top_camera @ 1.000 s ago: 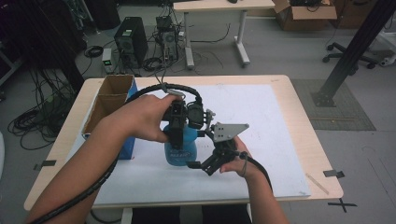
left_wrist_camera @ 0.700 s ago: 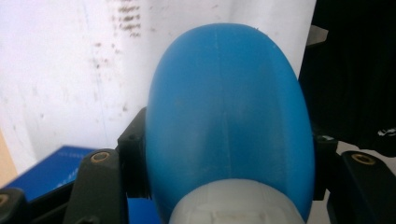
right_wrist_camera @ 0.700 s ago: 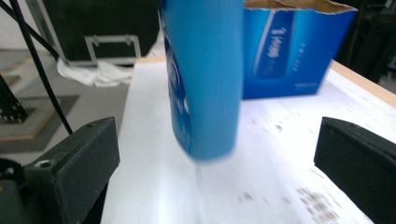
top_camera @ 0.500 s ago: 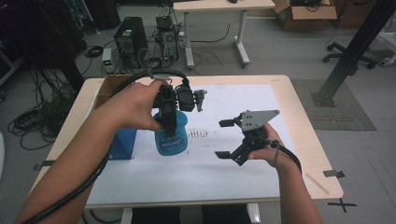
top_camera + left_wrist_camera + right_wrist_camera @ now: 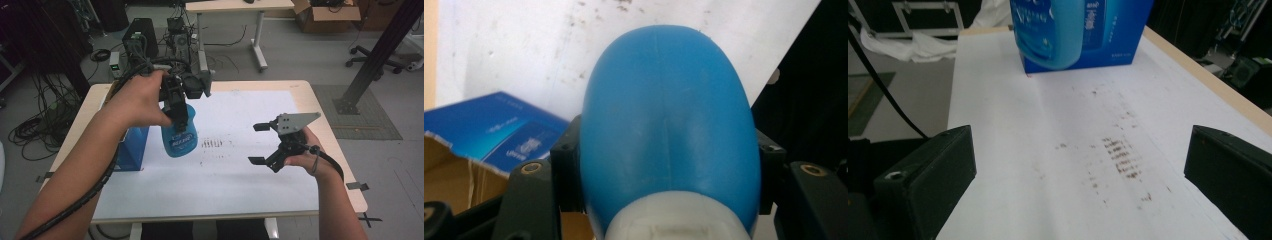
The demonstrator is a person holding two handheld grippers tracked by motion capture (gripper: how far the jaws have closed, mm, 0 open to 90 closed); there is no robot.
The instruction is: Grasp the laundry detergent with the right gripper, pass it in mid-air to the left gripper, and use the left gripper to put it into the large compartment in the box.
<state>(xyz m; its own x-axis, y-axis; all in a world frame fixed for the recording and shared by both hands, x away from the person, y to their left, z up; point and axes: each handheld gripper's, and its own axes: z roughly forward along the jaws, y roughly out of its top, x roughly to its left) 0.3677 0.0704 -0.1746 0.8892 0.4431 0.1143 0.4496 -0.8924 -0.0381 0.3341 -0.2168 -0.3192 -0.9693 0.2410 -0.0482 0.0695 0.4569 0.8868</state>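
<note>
From my seat I look down on the table point(image 5: 320, 107), a pale wood top with a white sheet point(image 5: 240, 170) laid over most of it. The sheet carries a patch of dark smudges point(image 5: 212, 144) near its middle; in the right gripper view the same marks point(image 5: 1120, 157) run in short rows between my two jaws.

Next in size is the blue box point(image 5: 131, 150), standing on the sheet at the left side of the table, with its torn flap open in the left gripper view point(image 5: 494, 135). Behind it on the far left edge I can make out brown cardboard, but not what it belongs to.

The blue bottle point(image 5: 179, 132) hangs just right of the box, lifted above the sheet. My left gripper point(image 5: 175, 97) has it clamped from above near its neck: in the left gripper view the jaws press on both sides of the blue body point(image 5: 666, 125), just above the white collar point(image 5: 676, 220).

My right gripper point(image 5: 260, 142) sits well apart to the right, over the near-right part of the sheet, with its jaws spread wide and nothing between them.
</note>
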